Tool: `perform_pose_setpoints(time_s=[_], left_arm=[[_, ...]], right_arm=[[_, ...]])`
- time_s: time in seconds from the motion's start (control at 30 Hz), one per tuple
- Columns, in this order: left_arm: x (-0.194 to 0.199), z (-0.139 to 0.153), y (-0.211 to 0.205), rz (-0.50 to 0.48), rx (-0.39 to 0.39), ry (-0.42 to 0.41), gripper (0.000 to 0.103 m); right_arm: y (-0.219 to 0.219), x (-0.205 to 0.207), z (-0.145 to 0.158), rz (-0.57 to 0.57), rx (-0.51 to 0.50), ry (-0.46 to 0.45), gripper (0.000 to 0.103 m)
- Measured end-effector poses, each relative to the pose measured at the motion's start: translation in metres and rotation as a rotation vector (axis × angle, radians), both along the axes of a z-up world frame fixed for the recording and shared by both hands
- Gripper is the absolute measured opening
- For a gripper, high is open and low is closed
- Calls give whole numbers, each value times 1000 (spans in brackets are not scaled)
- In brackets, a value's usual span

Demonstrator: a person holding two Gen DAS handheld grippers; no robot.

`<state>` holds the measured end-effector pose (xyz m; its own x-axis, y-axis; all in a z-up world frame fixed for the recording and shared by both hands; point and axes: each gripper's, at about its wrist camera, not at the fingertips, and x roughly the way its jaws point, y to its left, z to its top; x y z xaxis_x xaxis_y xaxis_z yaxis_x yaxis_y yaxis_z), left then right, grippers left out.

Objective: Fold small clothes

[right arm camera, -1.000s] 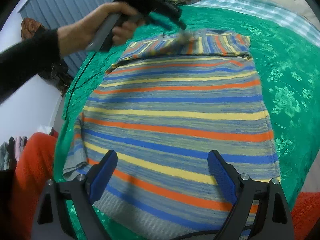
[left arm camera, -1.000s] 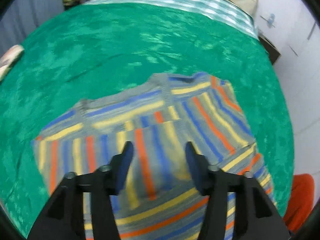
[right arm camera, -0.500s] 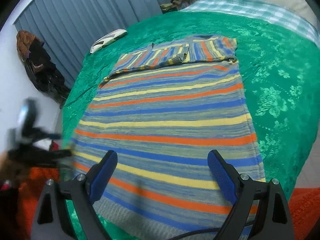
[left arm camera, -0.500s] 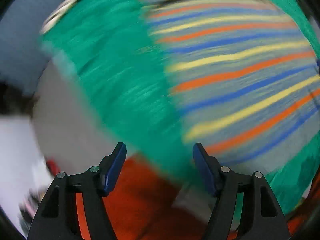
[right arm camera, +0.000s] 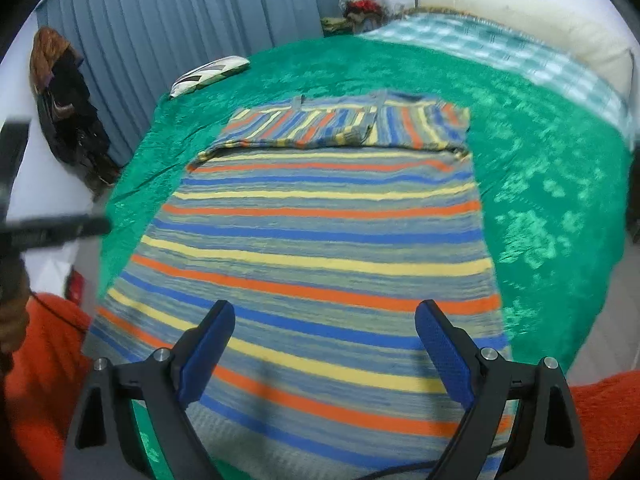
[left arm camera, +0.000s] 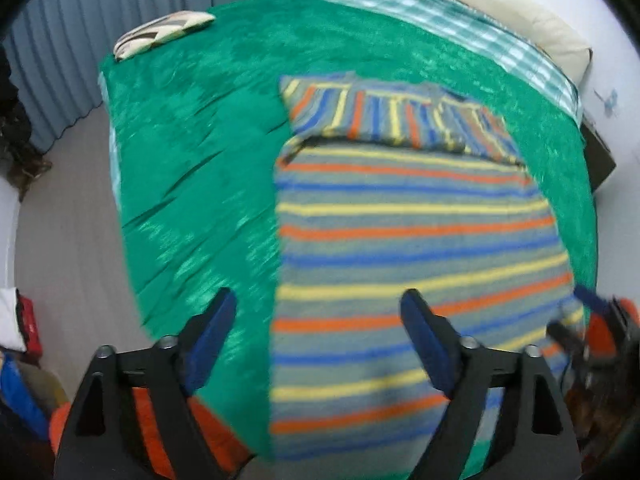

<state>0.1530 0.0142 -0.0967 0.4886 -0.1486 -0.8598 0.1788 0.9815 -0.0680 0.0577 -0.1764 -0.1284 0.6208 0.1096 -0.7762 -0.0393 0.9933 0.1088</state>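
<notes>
A striped sweater [left arm camera: 400, 240] in grey, blue, yellow and orange lies flat on the green bedspread [left arm camera: 200, 140], its sleeves folded across the far end. It also shows in the right wrist view [right arm camera: 320, 240]. My left gripper [left arm camera: 318, 332] is open and empty above the sweater's near left edge. My right gripper [right arm camera: 324, 340] is open and empty above the sweater's near hem. The left gripper shows blurred at the left edge of the right wrist view [right arm camera: 48, 228].
A patterned pillow [left arm camera: 160, 32] lies at the far left corner of the bed. A checked sheet [right arm camera: 500, 48] and a cream pillow [right arm camera: 540, 28] lie at the far end. An orange cloth [right arm camera: 40, 360] sits at the near edge. Grey curtains [right arm camera: 180, 32] hang behind.
My left gripper has swung from the folded sleeves at the far end back to the near left side of the sweater. The right gripper has barely moved.
</notes>
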Motion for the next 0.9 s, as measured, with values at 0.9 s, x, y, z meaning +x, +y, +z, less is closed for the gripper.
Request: perform_pose_setpoints(time_s=[0.9], left_arm=[[-6,-34,-39,28,118,-12,89]], right_arm=[[1,-7,-6,-4,-70,3,91]])
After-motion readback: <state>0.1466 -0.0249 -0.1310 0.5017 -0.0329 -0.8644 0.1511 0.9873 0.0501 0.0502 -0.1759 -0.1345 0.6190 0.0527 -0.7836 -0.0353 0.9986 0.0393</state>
